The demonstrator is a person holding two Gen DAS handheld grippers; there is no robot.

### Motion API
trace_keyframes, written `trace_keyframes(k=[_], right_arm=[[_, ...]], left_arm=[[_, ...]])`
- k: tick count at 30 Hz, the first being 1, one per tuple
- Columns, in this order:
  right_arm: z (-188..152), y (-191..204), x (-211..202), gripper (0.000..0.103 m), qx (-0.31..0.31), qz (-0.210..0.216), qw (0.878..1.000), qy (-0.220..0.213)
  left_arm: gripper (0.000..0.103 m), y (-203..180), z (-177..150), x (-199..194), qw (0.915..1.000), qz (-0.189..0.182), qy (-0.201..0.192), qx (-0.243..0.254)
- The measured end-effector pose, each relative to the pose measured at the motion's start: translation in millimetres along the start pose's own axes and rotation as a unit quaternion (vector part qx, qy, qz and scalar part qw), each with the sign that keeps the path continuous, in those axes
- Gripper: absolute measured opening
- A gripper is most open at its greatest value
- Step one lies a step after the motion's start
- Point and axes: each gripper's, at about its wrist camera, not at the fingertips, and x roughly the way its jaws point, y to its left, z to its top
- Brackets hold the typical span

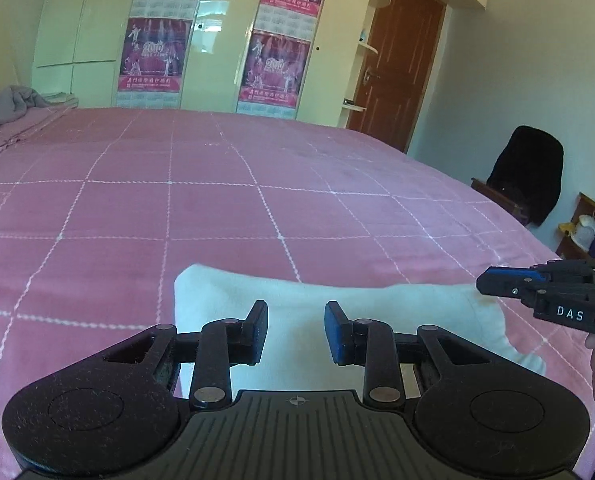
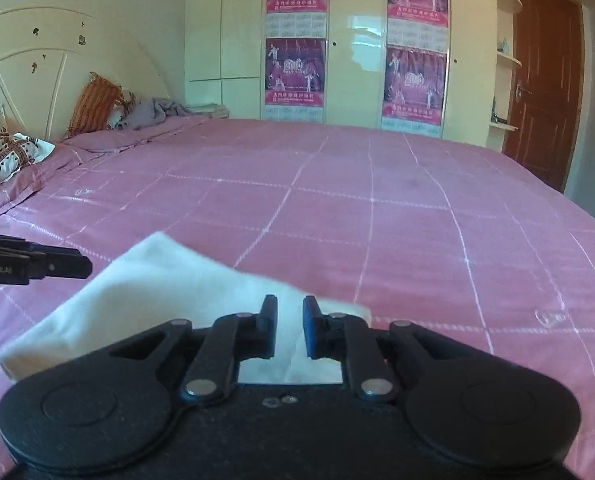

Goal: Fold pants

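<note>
The white pants (image 1: pixel 337 304) lie folded in a compact rectangle on the pink checked bedspread (image 1: pixel 217 200), near the bed's front edge. My left gripper (image 1: pixel 296 316) is open and empty, hovering over the pants' near side. My right gripper (image 2: pixel 290 312) is open with a narrow gap, empty, above the pants (image 2: pixel 157 280) at their right end. It also shows in the left wrist view (image 1: pixel 497 282) at the pants' right corner. The left gripper's fingers (image 2: pixel 57 266) show in the right wrist view at the pants' left side.
Pillows (image 2: pixel 1 152) and a grey blanket (image 2: pixel 153 112) lie at the headboard end. A wardrobe with posters (image 1: pixel 153 56) stands behind the bed. A brown door (image 1: pixel 393 64), a dark chair (image 1: pixel 529 172) and a low shelf (image 1: pixel 589 228) stand right of the bed.
</note>
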Motion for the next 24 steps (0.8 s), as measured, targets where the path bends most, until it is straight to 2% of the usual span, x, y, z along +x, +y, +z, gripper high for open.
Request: trace_keyframes(k=[2, 4, 5, 6, 8, 9, 11, 13, 15, 17, 24], right_arm=[[8.2, -0.1, 25.2, 0.012, -0.015, 0.001, 1.000, 0.021], [-4.6, -8.5, 61.3, 0.011, -0.028, -0.028, 0.995, 0.096], [-15.1, -14.5, 73.9, 0.012, -0.028, -0.035, 0.991, 0.123], [-19.2, -18.9, 73.9, 0.012, -0.026, -0.029, 0.993, 0.116], [-11.8, -18.4, 63.5, 0.015, -0.025, -0.027, 0.993, 0.110], [-6.7, -16.0, 55.2, 0.017, -0.023, -0.020, 0.996, 0.088], [5.6, -9.2, 51.2, 0.017, -0.018, -0.003, 0.998, 0.060], [10.2, 0.0, 63.7, 0.019, -0.021, 0.008, 0.997, 0.068], [0.3, 1.3, 97.0, 0.019, -0.018, -0.009, 0.991, 0.134], [-5.5, 0.0, 104.1, 0.021, -0.017, -0.010, 0.992, 0.124], [-1.7, 7.8, 74.6, 0.021, -0.026, -0.017, 0.993, 0.117]], left_arm=[[0.031, 2.7, -0.2, 37.6, 0.9982, -0.006, 0.059, -0.006], [0.030, 1.6, -14.5, 66.6, 0.9930, 0.005, 0.117, 0.014], [0.031, -4.3, -16.6, 65.8, 0.9933, 0.013, 0.111, 0.029], [0.031, -9.5, -13.3, 61.8, 0.9937, 0.016, 0.105, 0.036], [0.031, -17.0, -5.3, 51.9, 0.9971, -0.002, 0.069, 0.032], [0.031, -20.3, -1.7, 53.8, 0.9975, -0.005, 0.065, 0.028], [0.031, -27.0, -0.7, 66.9, 0.9961, -0.006, 0.081, 0.034], [0.031, -29.9, -9.5, 87.6, 0.9918, 0.010, 0.120, 0.042], [0.032, -28.2, -15.4, 86.5, 0.9926, 0.014, 0.114, 0.039], [0.032, -30.9, -15.8, 82.4, 0.9923, 0.016, 0.115, 0.041], [0.032, -37.7, -10.8, 55.8, 0.9928, 0.027, 0.107, 0.046]])
